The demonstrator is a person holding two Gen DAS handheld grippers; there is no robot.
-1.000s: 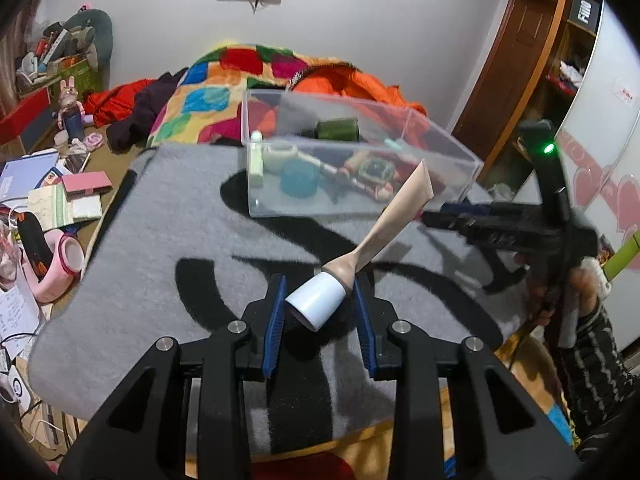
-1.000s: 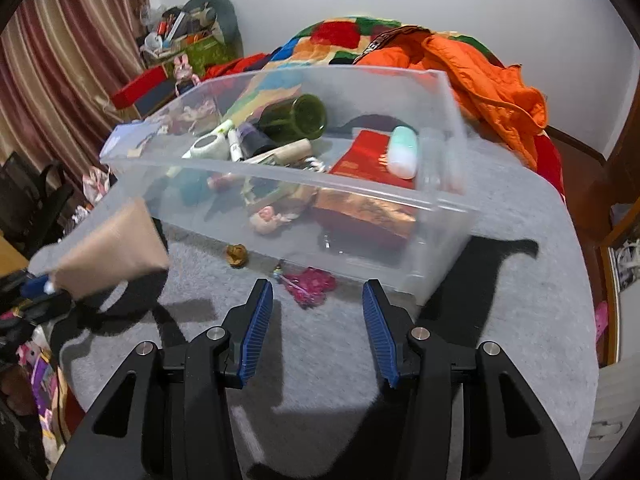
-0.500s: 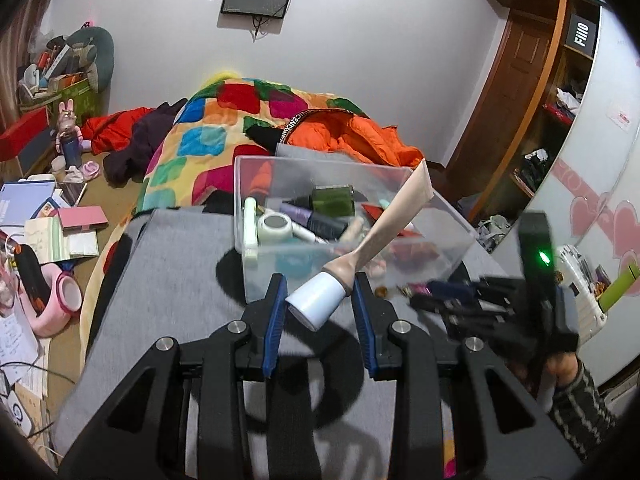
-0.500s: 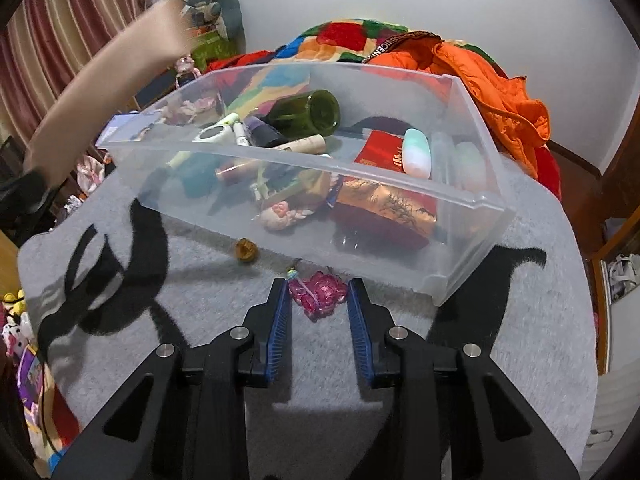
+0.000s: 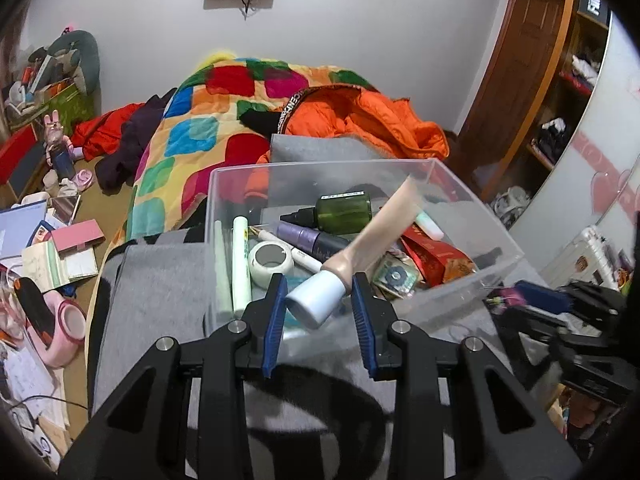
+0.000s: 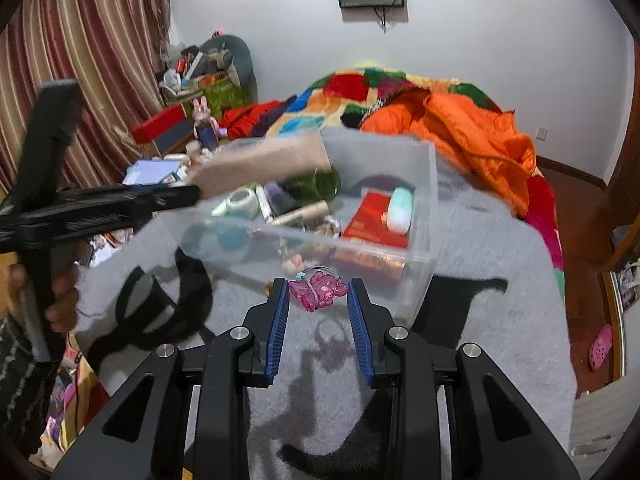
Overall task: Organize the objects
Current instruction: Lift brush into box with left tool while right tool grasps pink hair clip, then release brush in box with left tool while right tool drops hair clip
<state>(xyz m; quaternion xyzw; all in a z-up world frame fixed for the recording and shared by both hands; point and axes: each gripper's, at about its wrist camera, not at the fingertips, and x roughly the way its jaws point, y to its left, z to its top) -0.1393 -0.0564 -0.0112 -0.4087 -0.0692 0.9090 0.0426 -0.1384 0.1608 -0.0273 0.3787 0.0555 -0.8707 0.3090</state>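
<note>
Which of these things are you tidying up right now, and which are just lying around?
Being tidied:
beige tube, in the left gripper
pink hair clip, in the right gripper
clear box

Just lying around:
orange jacket
patchwork quilt
pink slipper

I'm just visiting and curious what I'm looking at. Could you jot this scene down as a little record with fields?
Setting: bedroom, grey cloth as work surface
Container: clear plastic bin, holding a green bottle, a white tape roll and a red packet
Left gripper: shut on beige tube with white cap, over the bin
Right gripper: shut on pink butterfly hair clip, in front of the bin
</note>
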